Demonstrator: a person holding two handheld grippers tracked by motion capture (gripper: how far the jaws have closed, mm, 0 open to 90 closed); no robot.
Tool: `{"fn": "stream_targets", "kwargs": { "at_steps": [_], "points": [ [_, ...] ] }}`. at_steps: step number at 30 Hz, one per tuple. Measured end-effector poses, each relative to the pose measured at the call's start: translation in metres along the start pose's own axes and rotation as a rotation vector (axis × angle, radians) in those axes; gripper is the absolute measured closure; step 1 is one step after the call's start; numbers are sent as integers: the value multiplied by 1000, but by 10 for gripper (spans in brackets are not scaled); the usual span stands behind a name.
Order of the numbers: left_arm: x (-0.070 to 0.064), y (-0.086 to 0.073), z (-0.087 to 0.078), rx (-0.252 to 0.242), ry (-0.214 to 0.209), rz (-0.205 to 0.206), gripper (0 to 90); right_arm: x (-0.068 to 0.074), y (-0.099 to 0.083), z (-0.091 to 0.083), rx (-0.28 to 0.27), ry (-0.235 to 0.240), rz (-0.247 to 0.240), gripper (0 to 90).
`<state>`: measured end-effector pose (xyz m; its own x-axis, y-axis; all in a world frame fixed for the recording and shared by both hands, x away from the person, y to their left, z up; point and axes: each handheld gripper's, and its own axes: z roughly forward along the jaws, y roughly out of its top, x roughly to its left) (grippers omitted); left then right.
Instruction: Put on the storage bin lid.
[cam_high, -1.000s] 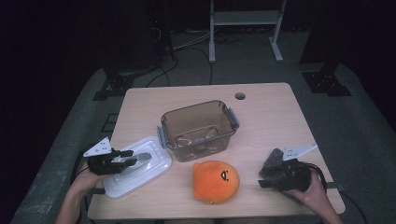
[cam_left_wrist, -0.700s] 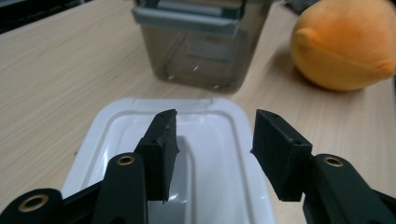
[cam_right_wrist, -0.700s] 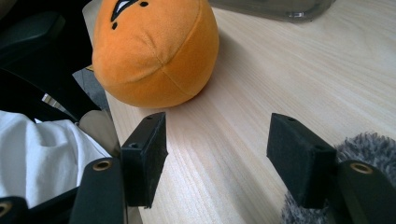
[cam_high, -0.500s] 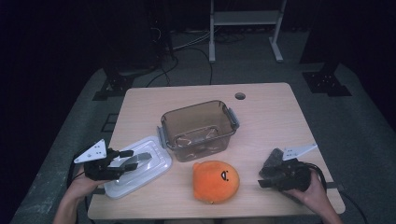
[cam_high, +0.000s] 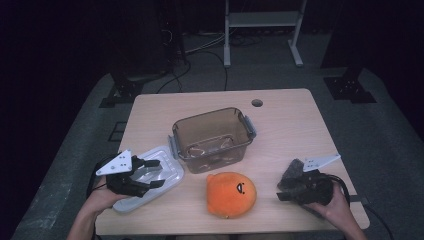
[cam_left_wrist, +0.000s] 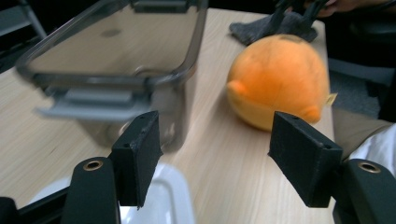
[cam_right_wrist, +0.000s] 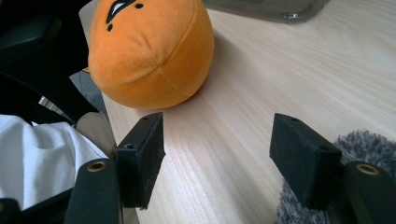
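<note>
The left gripper (cam_high: 150, 173) hovers with jaws spread over the white lid (cam_high: 165, 172) at the table's (cam_high: 290, 125) near-left; the clear container (cam_high: 212, 137) stands behind the orange plush (cam_high: 231, 194); the right gripper (cam_high: 286, 189) gapes beside grey fuzz (cam_high: 295, 167).

Grey furry thing (cam_right_wrist: 327, 186) cut off, unidentifiable.
</note>
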<state>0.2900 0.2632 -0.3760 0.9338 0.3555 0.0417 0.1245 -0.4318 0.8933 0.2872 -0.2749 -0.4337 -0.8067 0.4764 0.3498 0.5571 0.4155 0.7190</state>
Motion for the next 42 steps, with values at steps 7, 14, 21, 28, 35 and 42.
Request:
{"fn": "stream_targets", "kwargs": {
  "at_steps": [7,14,21,28,35,42],
  "points": [
    [-15,23,23,-8,-55,58,293,0,0,-1,-4,-27,2,327],
    [-26,40,47,-13,-106,83,251,0,-1,-3,-18,-25,12,306],
    [-33,54,70,-21,-143,98,197,-2,-2,-4,-31,-39,27,275],
    [-42,65,88,-15,-181,126,177,-5,-3,-7,-52,-53,46,242],
    [-49,69,107,3,-216,138,167,-6,-3,-8,-60,-68,50,202],
    [-55,69,125,19,-246,140,165,-6,-3,-8,-63,-80,51,189]
  ]
}}
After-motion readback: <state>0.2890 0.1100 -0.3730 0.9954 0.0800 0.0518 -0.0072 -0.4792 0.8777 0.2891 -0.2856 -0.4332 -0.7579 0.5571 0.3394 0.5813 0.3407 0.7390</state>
